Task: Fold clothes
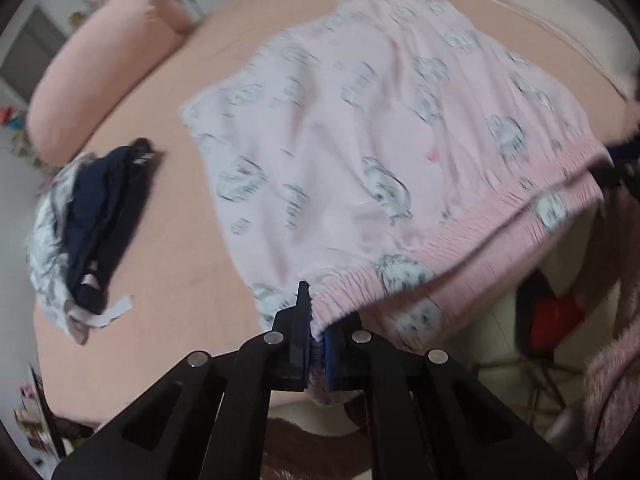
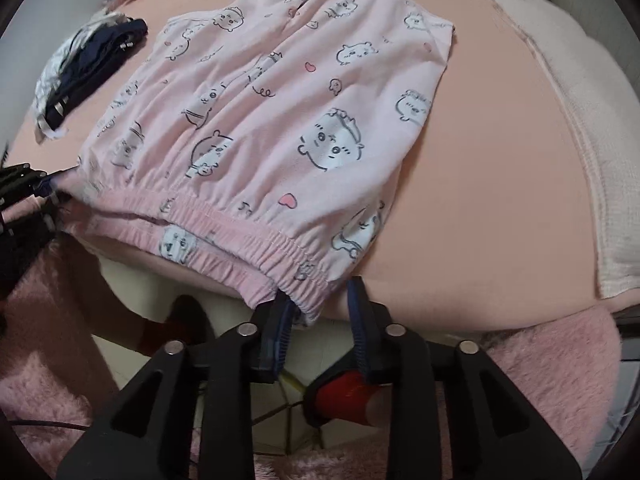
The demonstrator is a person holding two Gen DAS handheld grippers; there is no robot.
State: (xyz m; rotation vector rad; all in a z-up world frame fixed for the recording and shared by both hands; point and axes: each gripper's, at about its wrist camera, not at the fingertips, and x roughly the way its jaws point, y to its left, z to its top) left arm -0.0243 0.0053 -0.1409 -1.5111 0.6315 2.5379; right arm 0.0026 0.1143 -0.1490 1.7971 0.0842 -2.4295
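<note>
A pink pillow (image 1: pixel 108 60) at the bed's (image 2: pixel 492 200) far end, cream blanket (image 2: pixel 580 128) alongside.

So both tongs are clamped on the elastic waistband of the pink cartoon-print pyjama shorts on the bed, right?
Not both. The left tongs are clamped on the waistband of the pink cartoon-print pyjama shorts; the right tongs stand open, the waistband corner loose between them, as the right wrist view shows.
</note>
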